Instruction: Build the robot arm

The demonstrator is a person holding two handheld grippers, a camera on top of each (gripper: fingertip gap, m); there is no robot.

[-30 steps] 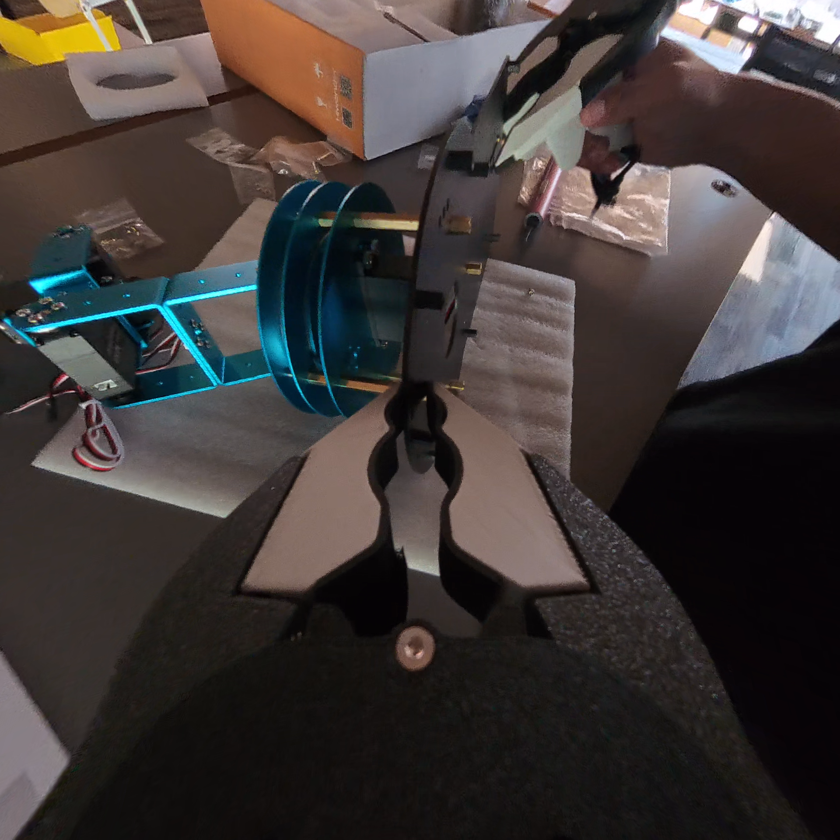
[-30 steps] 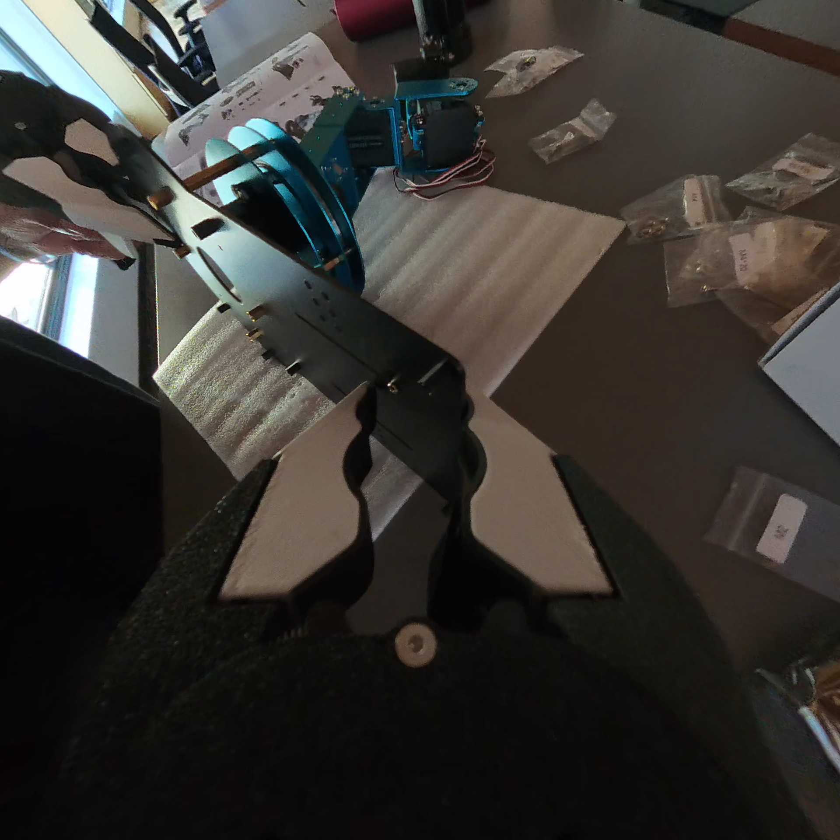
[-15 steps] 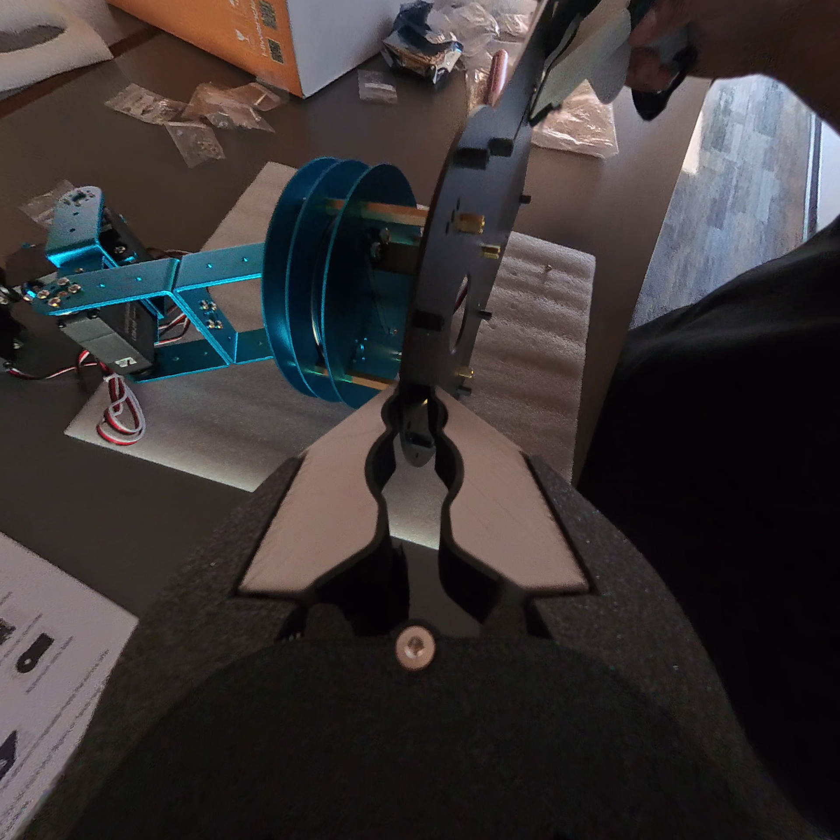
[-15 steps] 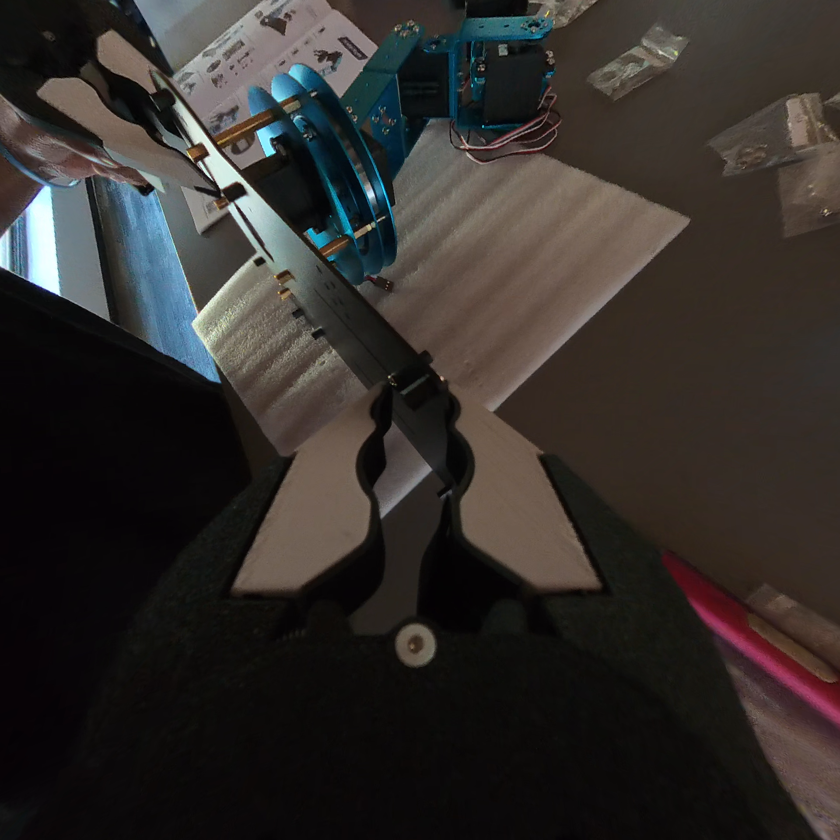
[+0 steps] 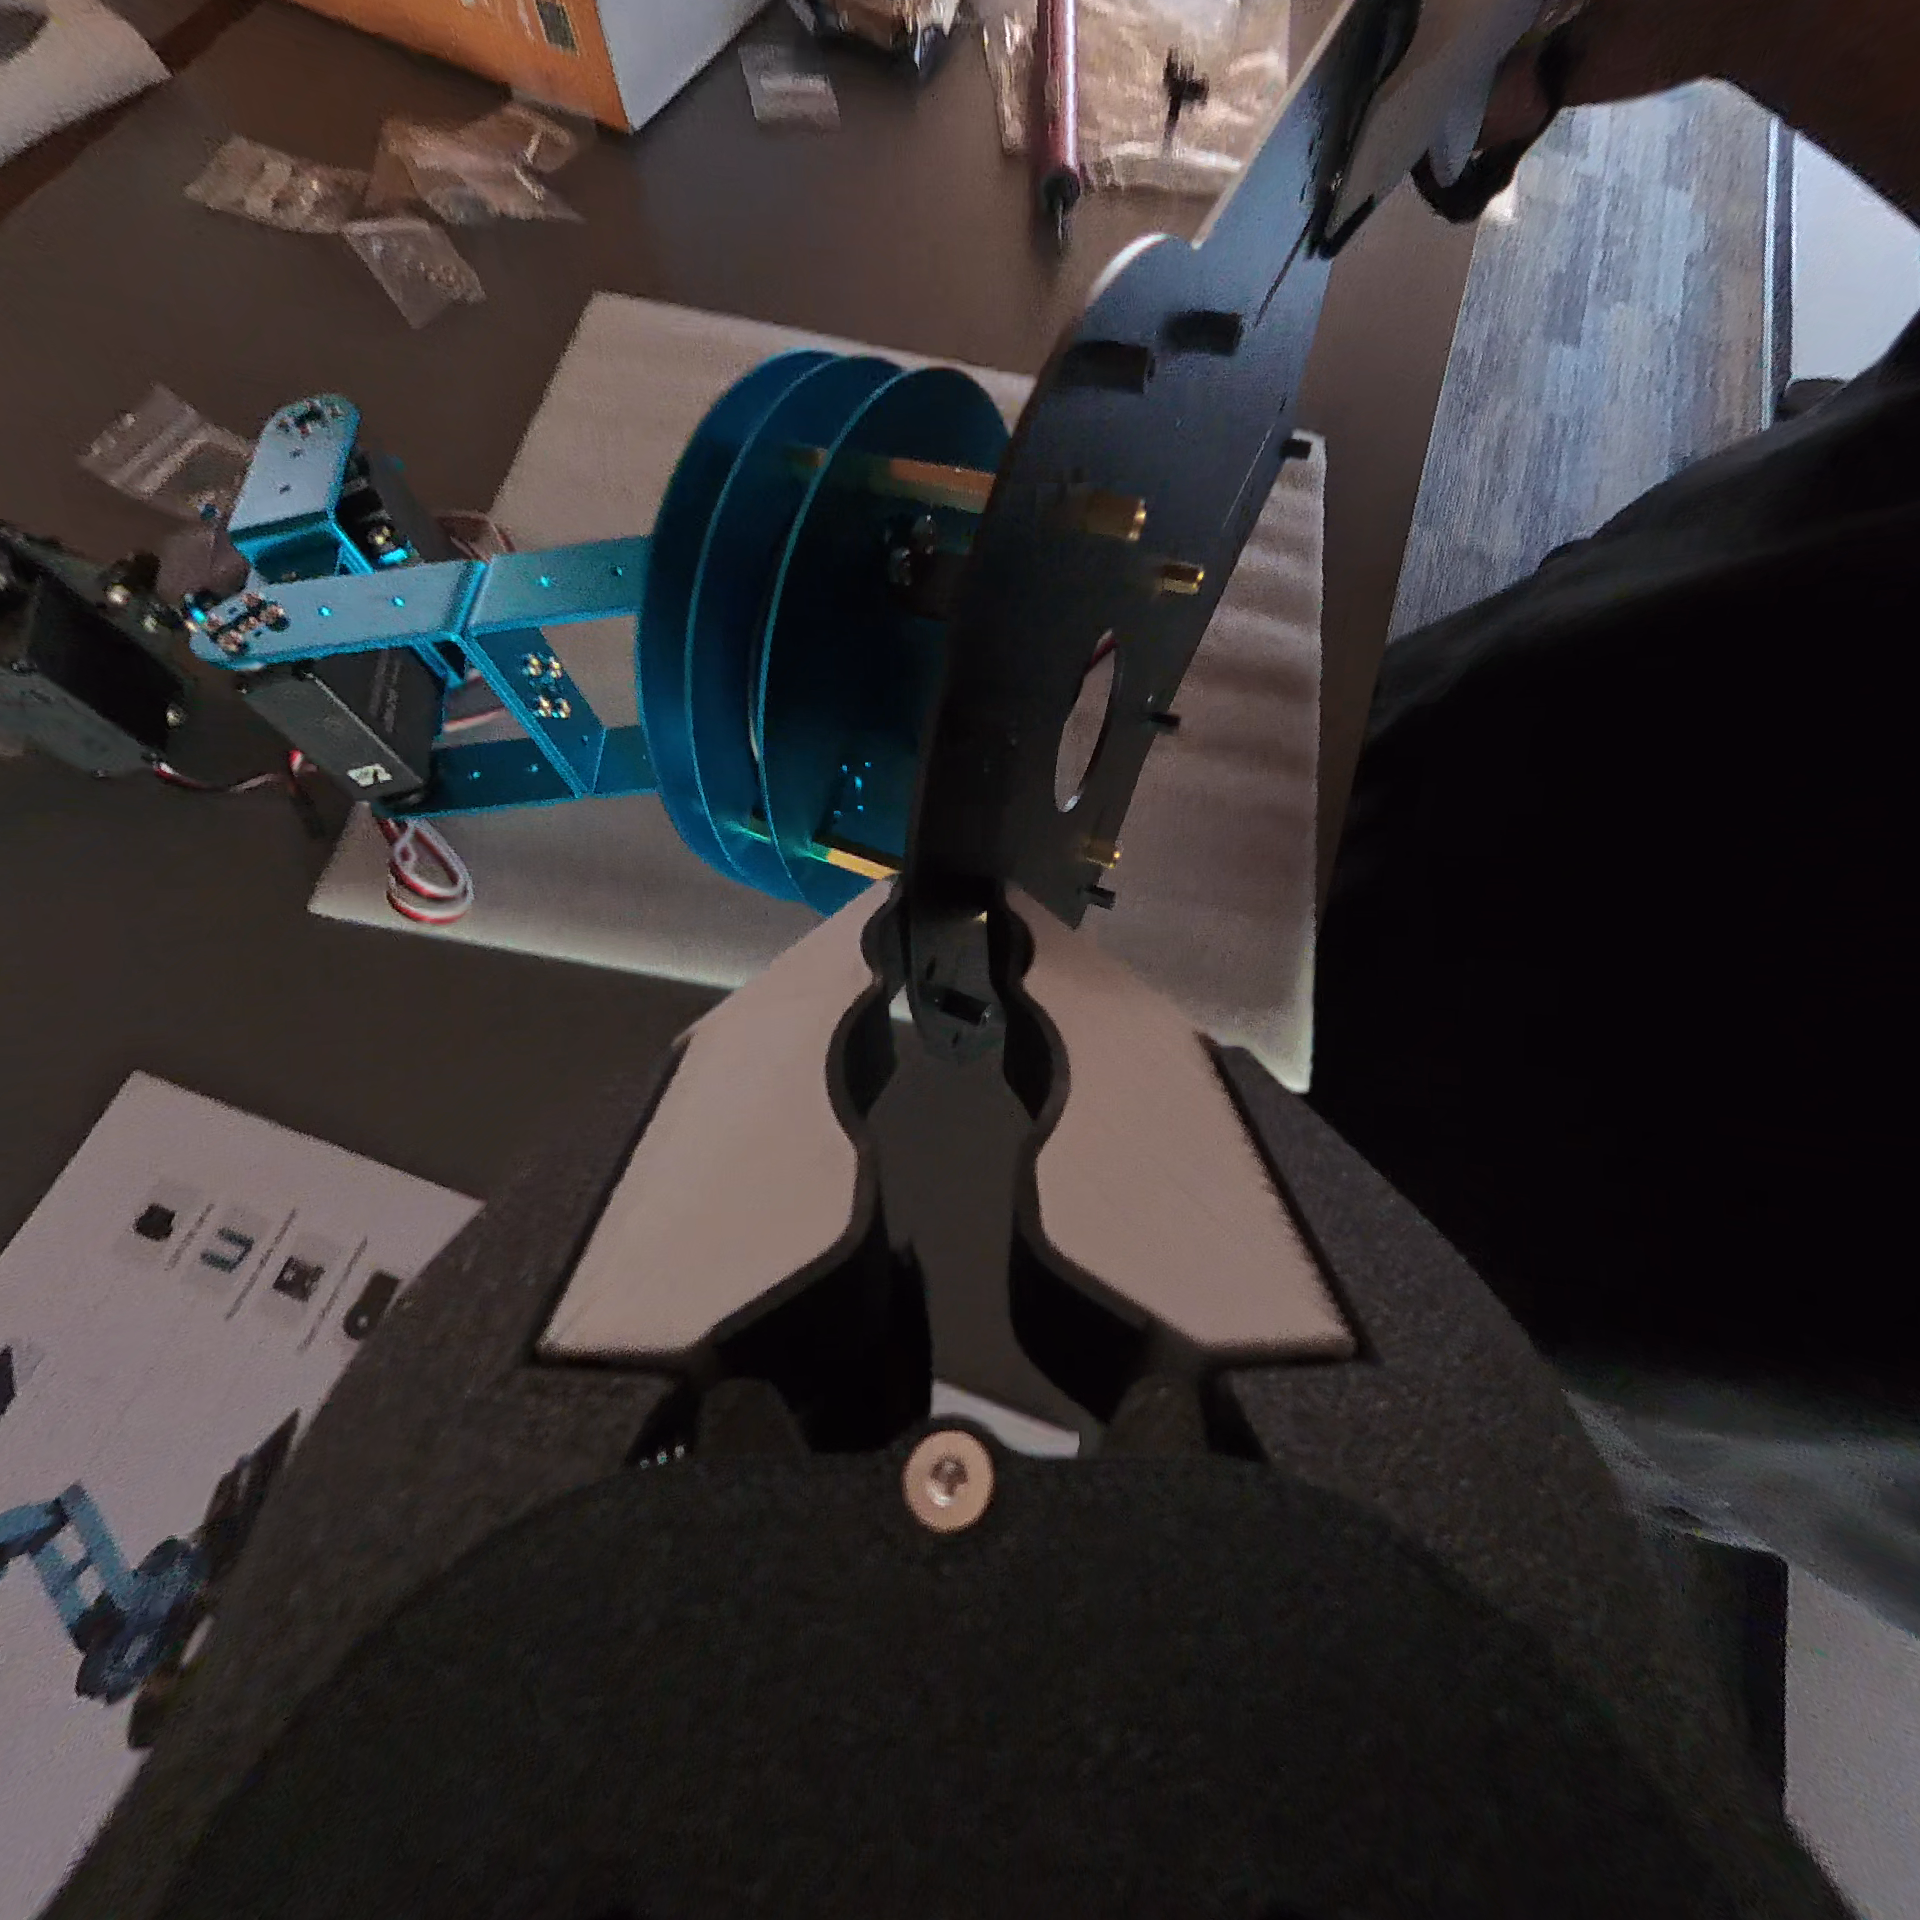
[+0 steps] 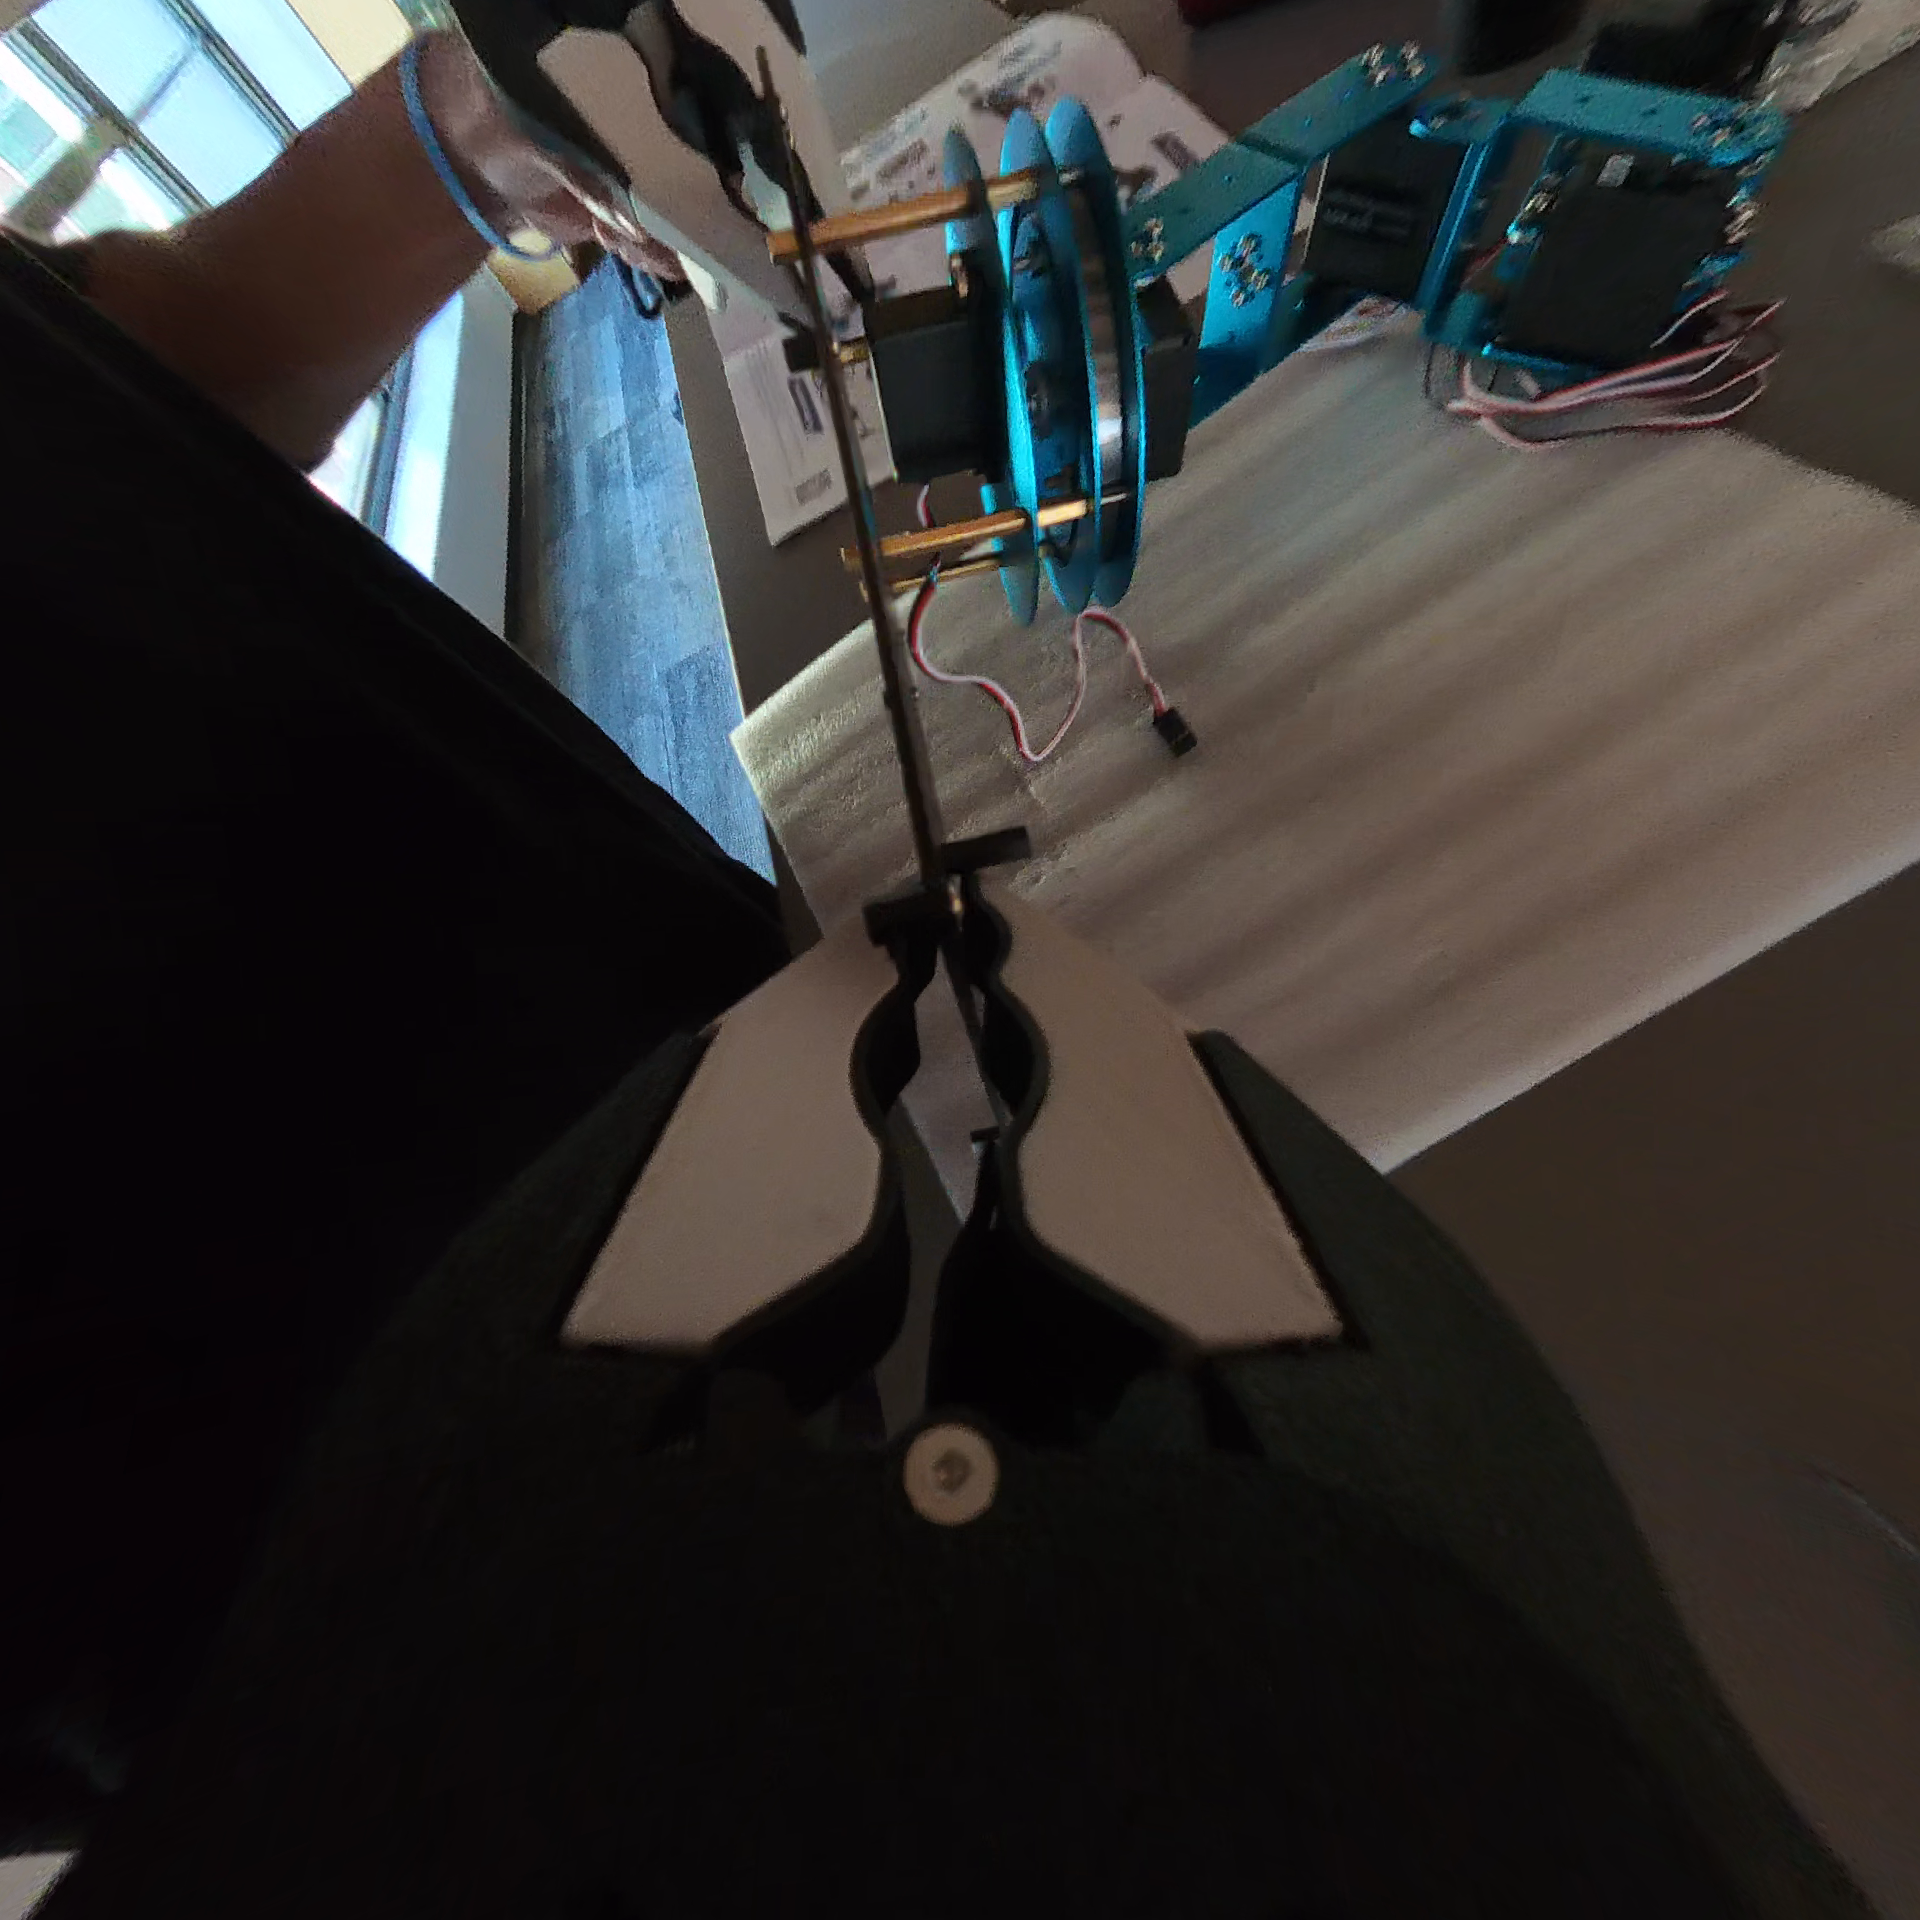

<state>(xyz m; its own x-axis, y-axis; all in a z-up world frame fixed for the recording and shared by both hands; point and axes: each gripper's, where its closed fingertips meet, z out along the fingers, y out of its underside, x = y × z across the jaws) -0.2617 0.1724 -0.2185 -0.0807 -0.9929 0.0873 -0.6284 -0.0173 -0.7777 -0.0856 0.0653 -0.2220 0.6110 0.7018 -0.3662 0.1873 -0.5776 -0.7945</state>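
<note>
- Compared with a second ago, the whole assembly has swung round: in the right wrist view the black plate (image 6: 831, 416) now shows edge-on instead of broadside, and the booklet (image 5: 177, 1382) has slid into the near left of the left wrist view.
- The left gripper (image 5: 951, 935) is pinching the near edge of the black plate, jaws pressed tight on it.
- The right gripper (image 6: 951, 920) is clamped on the opposite end of the same plate, so both hold one part from two sides.
- The plate sits on brass standoffs (image 6: 904, 218) that join it to the blue discs (image 5: 821, 634), with the blue bracket arm (image 5: 416, 623) trailing off to the left, over the white foam sheet (image 6: 1455, 727).
- A servo lead (image 6: 1049, 675) dangles off the base onto the foam, connector loose.
- Little parts bags (image 5: 416, 260) and an orange box (image 5: 540, 42) sit at the far side of the table.
- Judgement call: with two grips on one rigid plate, both hands should turn together at the same rate, otherwise the plate twists or slips. Worth watching that the loose lead doesn't snag.
</note>
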